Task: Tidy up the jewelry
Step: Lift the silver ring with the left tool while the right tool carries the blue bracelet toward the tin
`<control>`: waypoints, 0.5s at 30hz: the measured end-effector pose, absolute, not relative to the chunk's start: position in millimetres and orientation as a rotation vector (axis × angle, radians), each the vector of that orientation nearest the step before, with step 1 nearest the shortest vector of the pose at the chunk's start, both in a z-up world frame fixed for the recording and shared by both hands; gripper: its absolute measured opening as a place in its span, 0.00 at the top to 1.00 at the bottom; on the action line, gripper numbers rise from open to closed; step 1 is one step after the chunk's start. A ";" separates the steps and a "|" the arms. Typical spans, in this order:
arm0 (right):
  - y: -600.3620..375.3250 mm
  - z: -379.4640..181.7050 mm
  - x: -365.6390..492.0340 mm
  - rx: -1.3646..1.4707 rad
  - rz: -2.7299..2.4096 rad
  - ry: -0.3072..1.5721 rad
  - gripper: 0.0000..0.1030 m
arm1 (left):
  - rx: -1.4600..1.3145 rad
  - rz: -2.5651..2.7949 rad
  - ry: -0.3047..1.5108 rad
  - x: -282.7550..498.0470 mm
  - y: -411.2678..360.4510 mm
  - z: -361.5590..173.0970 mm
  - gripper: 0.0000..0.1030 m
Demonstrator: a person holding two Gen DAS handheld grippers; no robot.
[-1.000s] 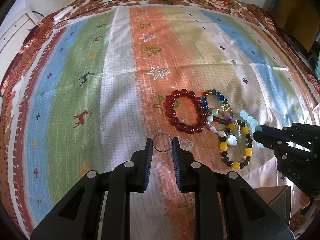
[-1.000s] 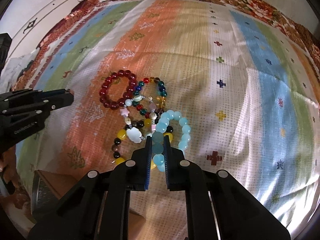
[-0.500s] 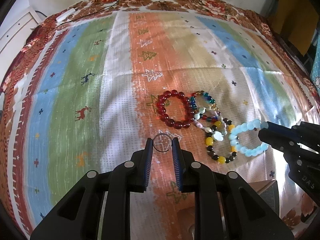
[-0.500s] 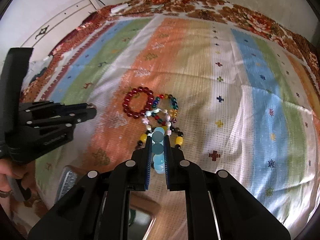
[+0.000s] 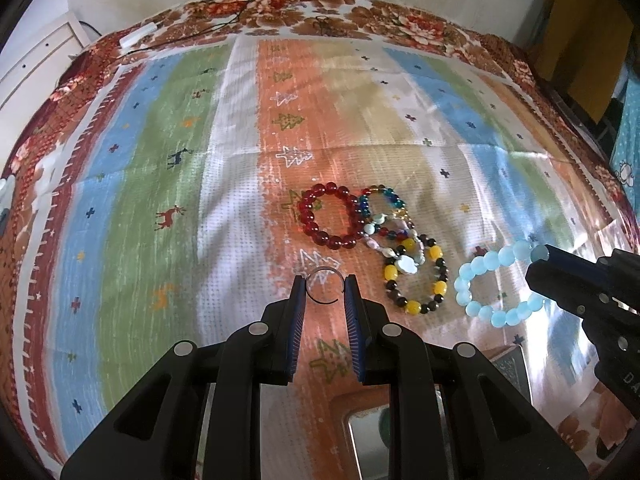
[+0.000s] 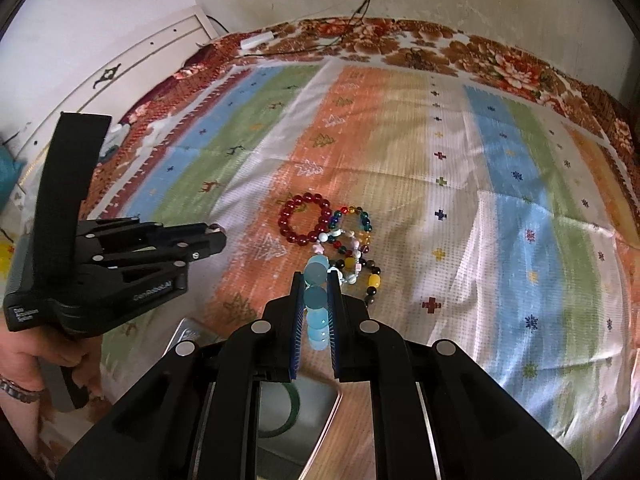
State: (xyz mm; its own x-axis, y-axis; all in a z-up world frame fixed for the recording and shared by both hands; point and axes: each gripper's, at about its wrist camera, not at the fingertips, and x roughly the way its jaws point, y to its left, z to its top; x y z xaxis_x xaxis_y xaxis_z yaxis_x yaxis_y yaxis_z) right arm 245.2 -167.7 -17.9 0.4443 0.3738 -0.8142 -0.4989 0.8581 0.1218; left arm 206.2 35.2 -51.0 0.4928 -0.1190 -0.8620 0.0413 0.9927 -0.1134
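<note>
A striped cloth [image 5: 160, 184] fills both views. At centre lie a red bracelet [image 5: 329, 216] and a tangle of mixed bracelets [image 5: 404, 256]. The right gripper [image 6: 315, 292] has its fingers clamped on a pale blue bracelet [image 6: 315, 300], hanging at centre frame. The left gripper [image 5: 324, 292] pinches a thin ring [image 5: 324, 285] at lower centre.

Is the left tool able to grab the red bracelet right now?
Probably not yet. The left tool is already shut on a thin ring, so it has no room for the red bracelet, though nothing lies between them.
</note>
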 end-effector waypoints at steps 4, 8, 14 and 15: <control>-168.1 -8.6 228.1 -0.154 0.565 0.943 0.88 | -0.075 -0.106 1.036 193.4 30.8 -45.5 0.81; -170.0 -4.1 216.1 -0.153 0.585 0.931 0.88 | -0.086 -0.125 1.023 179.5 27.1 -40.0 0.81; -173.4 -7.9 200.5 -0.151 0.603 0.941 0.88 | -0.088 -0.146 1.006 162.1 21.1 -35.2 0.81; -174.0 -8.6 197.6 -0.152 0.605 0.940 0.88 | -0.087 -0.149 1.004 159.6 20.1 -34.6 0.81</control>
State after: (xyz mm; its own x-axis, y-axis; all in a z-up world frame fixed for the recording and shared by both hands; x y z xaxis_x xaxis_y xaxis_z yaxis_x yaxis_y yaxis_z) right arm 197.6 -174.0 -8.6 0.4385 0.4204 -0.7944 -0.5488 0.8252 0.1338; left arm 159.6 20.1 -34.6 0.5280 -0.1646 -0.8331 0.0842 0.9863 -0.1416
